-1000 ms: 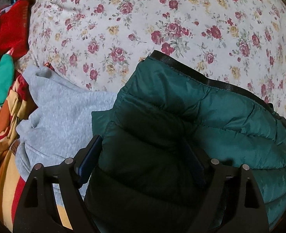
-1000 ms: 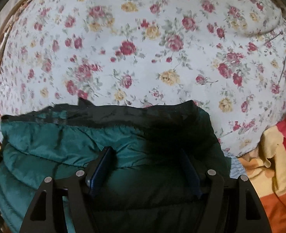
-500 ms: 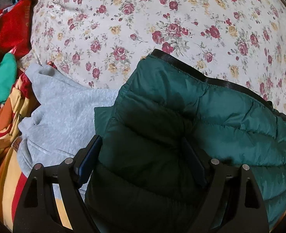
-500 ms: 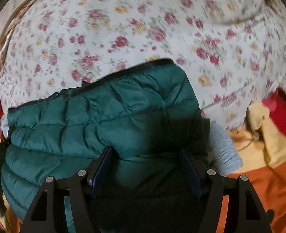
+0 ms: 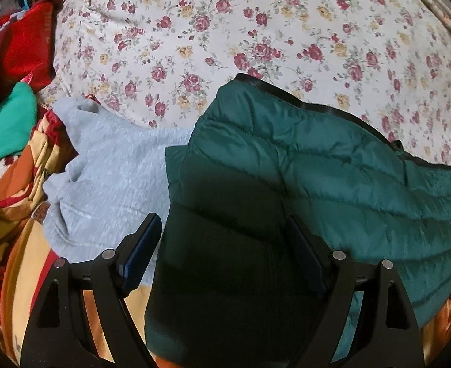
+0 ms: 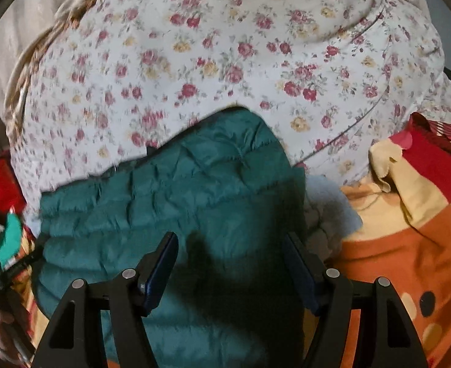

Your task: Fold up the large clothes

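One dark green quilted puffer jacket (image 5: pixel 332 178), folded into a thick bundle, is held up over a bed between two grippers, above a sheet (image 5: pixel 213 36) printed with small red and yellow roses. The left gripper (image 5: pixel 225 245) stands wide with a thick fold of the jacket filling the space between its two blue pads, and the right gripper (image 6: pixel 231 263) grips another padded fold of the jacket in the same way, somewhat less wide. Beside the jacket lie one pale grey fleece garment (image 5: pixel 112 178), one orange, yellow and red patterned blanket (image 6: pixel 409 214), one red cloth (image 5: pixel 26 49) and one bright green cloth (image 5: pixel 8 128); no containers are visible.
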A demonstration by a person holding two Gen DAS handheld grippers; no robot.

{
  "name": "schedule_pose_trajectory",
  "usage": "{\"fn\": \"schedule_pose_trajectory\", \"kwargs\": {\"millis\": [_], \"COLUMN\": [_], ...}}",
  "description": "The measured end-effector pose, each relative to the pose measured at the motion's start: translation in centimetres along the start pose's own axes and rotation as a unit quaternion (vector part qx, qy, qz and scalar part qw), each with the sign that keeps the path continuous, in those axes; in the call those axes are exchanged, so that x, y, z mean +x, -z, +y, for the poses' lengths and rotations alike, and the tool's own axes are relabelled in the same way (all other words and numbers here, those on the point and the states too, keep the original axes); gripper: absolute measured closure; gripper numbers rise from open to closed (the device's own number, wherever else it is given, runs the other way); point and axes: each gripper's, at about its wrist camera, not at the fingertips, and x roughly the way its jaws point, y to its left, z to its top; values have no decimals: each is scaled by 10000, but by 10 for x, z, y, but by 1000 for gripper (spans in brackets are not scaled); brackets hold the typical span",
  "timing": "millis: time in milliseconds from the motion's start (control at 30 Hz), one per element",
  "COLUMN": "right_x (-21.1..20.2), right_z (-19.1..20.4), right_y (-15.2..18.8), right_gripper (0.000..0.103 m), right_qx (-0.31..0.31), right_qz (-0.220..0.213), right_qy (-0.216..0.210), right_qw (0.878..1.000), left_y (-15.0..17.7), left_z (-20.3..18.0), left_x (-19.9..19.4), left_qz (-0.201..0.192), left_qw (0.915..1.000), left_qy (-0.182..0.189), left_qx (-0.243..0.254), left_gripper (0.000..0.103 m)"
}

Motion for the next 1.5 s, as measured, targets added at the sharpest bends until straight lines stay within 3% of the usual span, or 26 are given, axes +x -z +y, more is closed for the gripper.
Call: {"fn": "schedule_pose_trajectory", "kwargs": {"millis": [100,233,400,467,533,600,933,1267,1367,1500], "right_x": [20,29,6,-8,-16,-20,-9,16,24,36], "right_z": [-2,-22,-20,-23,-25,-24,-14,-18,-18,-21], "right_y": [9,14,17,18,19,20,24,19,16,13], "right_gripper": [35,34,34,34,18,11,11,3,1,1], "right_qx": [-210,268,226,382,472,474,255,165,139,133], "right_qz": [357,532,412,312,273,269,452,666,715,829], "right_qy": [390,193,327,136,-44,-156,-175,-109,-168,-359], "right_qw": [9984,9980,9984,9987,9985,9984,9985,9976,9972,9958], "left_y": [9,19,25,27,28,29,29,15,15,17], "left_z": [-1,1,6,8,11,13,22,52,56,63], "left_x": [-7,-11,-17,-18,-19,-19,-14,6,13,27], "left_qz": [-13,-8,25,24,43,56,145,377,437,622], "left_qw": [10000,10000,10000,9999,9998,9996,9982,9886,9855,9774], "left_qy": [7,16,56,134,197,249,464,1095,1250,1592], "left_qx": [54,50,34,-10,-74,-106,-336,-963,-1062,-1244], "left_gripper": [20,20,20,20,20,20,20,19,10,6]}}
